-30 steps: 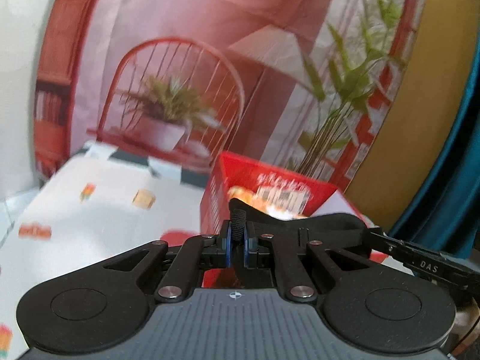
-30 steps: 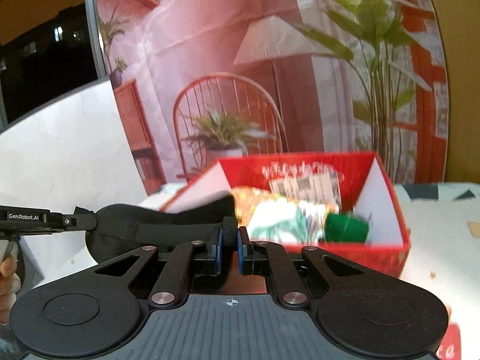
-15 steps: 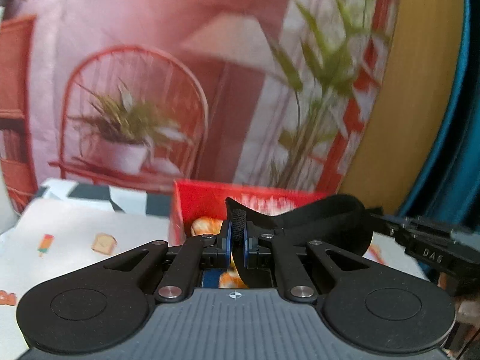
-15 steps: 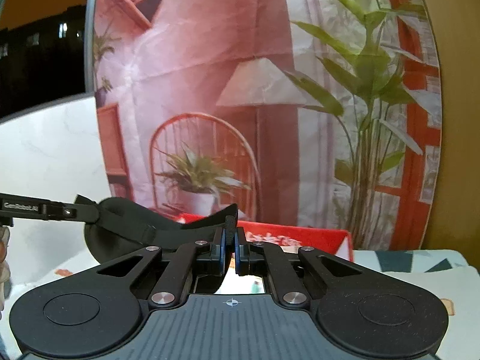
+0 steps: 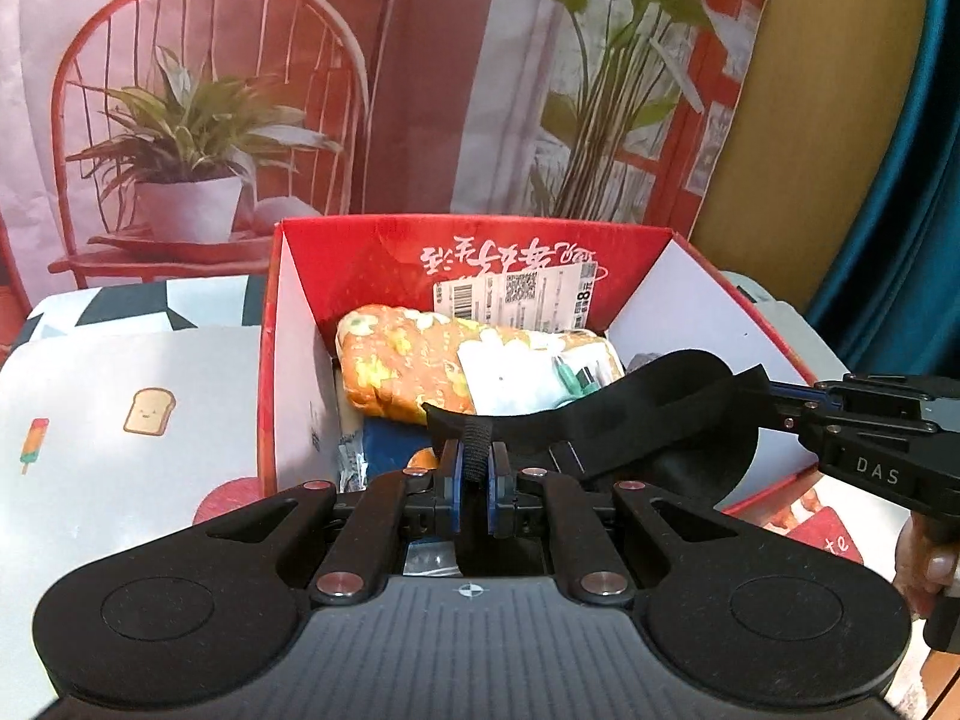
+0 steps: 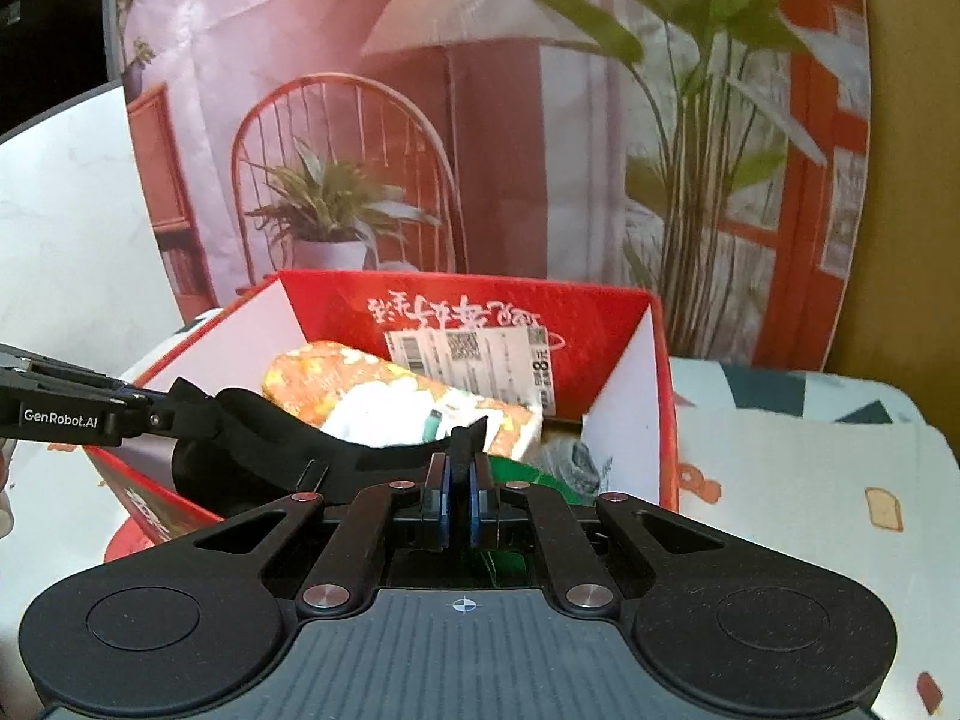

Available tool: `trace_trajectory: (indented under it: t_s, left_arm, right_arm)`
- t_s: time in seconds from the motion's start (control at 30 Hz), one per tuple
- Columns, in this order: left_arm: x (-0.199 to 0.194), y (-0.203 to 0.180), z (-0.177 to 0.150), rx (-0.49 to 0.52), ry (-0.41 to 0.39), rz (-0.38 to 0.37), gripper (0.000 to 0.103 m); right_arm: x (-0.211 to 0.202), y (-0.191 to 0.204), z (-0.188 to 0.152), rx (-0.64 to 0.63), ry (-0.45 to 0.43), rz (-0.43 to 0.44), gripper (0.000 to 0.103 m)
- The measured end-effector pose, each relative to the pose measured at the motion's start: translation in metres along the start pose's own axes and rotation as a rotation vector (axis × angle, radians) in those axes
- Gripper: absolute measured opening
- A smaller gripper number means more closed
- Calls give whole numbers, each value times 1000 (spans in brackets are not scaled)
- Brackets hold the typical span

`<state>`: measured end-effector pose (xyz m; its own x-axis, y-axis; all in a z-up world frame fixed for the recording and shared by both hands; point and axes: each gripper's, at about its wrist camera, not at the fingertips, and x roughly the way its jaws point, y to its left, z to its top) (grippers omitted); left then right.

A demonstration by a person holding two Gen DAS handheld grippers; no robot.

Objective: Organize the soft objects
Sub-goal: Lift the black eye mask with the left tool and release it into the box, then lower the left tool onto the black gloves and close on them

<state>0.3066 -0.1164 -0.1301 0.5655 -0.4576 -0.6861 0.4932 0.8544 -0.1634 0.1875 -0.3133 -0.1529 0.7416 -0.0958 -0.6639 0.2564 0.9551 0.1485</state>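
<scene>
Over the open red box, both grippers tilt downward, stretching a black eye mask between them: the left gripper clamps one end, the right gripper the other. Only the right view shows a green item; only the left, fingertips.

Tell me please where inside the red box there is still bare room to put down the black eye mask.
The red box is crowded at the back, where the orange floral pack lies under the label. The near part is less filled, though blue and green items show there. The black eye mask, held by both grippers, hangs over it.
</scene>
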Motion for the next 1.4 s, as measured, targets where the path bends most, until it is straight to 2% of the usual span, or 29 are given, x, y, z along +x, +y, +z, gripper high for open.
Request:
trace_trajectory:
  t_s: [0.37,0.53,0.57,0.63,0.67,0.7,0.73,0.8,0.83,0.97,1.03,1.07,1.13,1.23,1.4]
  left_arm:
    - [13,-4,1,23,24,10,9]
    - [9,-1,2,42,9,42,12]
    - [8,-2,2,48,6,53,17]
    - [4,-2,4,61,-2,67,37]
    - [-1,-3,5,66,-13,70,53]
    - [-6,-3,6,74,-31,66,64]
    - [-11,-4,6,83,-46,61,69]
    - [-21,-7,6,106,-74,59,83]
    - [-26,-8,5,114,-88,62,85]
    - [-44,-9,-5,109,-120,47,87]
    - [-52,-8,-13,96,-126,34,87]
    - [-56,-7,-19,87,-128,26,87]
    - [-63,-5,-33,68,-135,8,87]
    - [-71,-4,-55,51,-130,-19,87]
    - [-71,-3,-82,-1,-99,-35,85]
  right_arm:
    - [3,-3,-3,13,10,-28,8]
    - [0,-2,-3,14,-2,-56,16]
    - [-1,-2,-3,15,-5,-60,17]
    - [-4,0,-3,15,-16,-62,21]
    - [-6,1,-3,11,-23,-63,23]
    - [-8,3,-3,4,-34,-65,30]
    - [-10,5,-3,-1,-43,-66,42]
    - [-17,10,-5,-12,-71,-59,57]
    - [-19,12,-5,-16,-81,-56,65]
    - [-27,19,-9,-18,-109,-52,82]
    - [-34,23,-13,-14,-137,-63,95]
    - [-38,26,-15,-18,-160,-70,95]
    - [-45,33,-22,-35,-187,-75,103]
    - [-57,46,-36,-62,-234,-115,102]
    - [-66,51,-53,-13,-219,-29,103]
